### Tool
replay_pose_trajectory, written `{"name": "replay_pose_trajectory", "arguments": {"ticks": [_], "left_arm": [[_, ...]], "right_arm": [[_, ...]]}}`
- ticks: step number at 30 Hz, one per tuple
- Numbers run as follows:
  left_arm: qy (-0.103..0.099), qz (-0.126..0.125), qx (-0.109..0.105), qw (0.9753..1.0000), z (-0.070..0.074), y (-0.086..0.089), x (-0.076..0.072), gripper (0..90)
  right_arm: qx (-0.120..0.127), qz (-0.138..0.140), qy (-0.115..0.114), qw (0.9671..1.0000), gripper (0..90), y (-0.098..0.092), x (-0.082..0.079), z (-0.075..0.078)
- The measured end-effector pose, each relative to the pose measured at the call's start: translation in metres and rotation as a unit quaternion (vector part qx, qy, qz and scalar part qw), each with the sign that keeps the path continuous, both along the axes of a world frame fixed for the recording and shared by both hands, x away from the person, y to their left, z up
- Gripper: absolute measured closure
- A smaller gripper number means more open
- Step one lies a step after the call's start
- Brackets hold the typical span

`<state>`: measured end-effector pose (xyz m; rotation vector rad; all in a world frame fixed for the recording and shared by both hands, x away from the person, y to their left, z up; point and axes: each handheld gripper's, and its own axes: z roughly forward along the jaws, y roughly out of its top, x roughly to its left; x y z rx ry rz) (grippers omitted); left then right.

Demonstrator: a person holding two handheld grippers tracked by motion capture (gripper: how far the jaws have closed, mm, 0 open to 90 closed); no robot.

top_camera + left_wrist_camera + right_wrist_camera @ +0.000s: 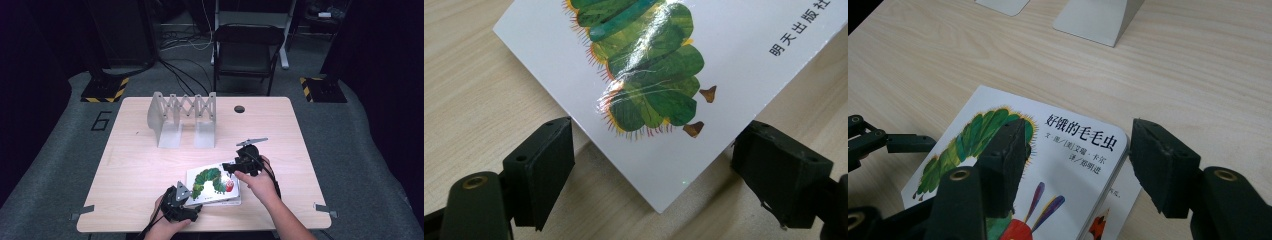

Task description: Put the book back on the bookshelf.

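While the pale wooden table (150, 160) takes up most of the high view, a black folding chair (247, 47) stands on the grey floor beyond its far edge, with cables trailing around it. On the far half of the table stands a grey expanding book rack (182, 117), its accordion lattice upright and two flat base plates reaching toward the person. A small dark round hole (239, 109) sits in the tabletop to the right of the rack.

Near the front edge lies a white picture book (212, 186) with a green caterpillar on its cover and black Chinese lettering. In the right gripper view a second book (1108, 210) lies under it, with its edge sticking out on one side.

At the book's near left corner, the left gripper (181, 204) is held in the person's left hand (167, 227). In the left gripper view its two black jaws are spread wide, one on each side of the book's (624, 115) corner, and neither jaw touches the cover; it holds nothing.

At the book's far right corner, the right gripper (242, 164) is held by the person's right hand (260, 182). In the right gripper view its jaws are also wide apart, one over the cover (1058, 165) and one past the book's edge above bare wood; whether they touch the book I cannot tell, and nothing is clamped
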<state>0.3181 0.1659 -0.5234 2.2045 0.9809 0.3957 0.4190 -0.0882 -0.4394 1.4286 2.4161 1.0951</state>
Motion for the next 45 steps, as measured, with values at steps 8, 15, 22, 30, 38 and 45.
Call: {"name": "replay_pose_trajectory", "arguments": {"ticks": [8, 15, 22, 30, 38, 45], "left_arm": [[0.021, 0.001, -0.007, 0.9997, 0.004, 0.003, 0.004, 17.8], [0.013, 0.013, -0.014, 0.9997, 0.002, 0.002, 0.002, 18.0], [-0.007, 0.029, 0.0, 0.9995, 0.0, -0.001, -0.001, 18.8], [0.002, 0.032, -0.01, 0.9994, 0.001, 0.001, 0.0, 18.7], [0.002, 0.041, -0.008, 0.9991, 0.001, -0.001, -0.001, 18.7], [0.004, 0.048, -0.018, 0.9987, 0.001, -0.001, -0.002, 18.0]], "right_arm": [[0.004, -0.001, 0.0, 1.0, 39.7, 0.001, -0.001, 0.003], [0.002, 0.009, -0.012, 0.9999, 39.7, 0.002, 0.0, 0.006], [0.004, 0.011, -0.013, 0.9999, 39.7, 0.004, -0.001, 0.01], [0.004, 0.013, -0.015, 0.9998, 39.9, 0.006, -0.001, 0.013], [-0.003, 0.017, -0.014, 0.9998, 40.1, 0.011, -0.001, 0.019], [-0.004, 0.019, -0.012, 0.9997, 40.1, 0.015, -0.002, 0.024]]}}
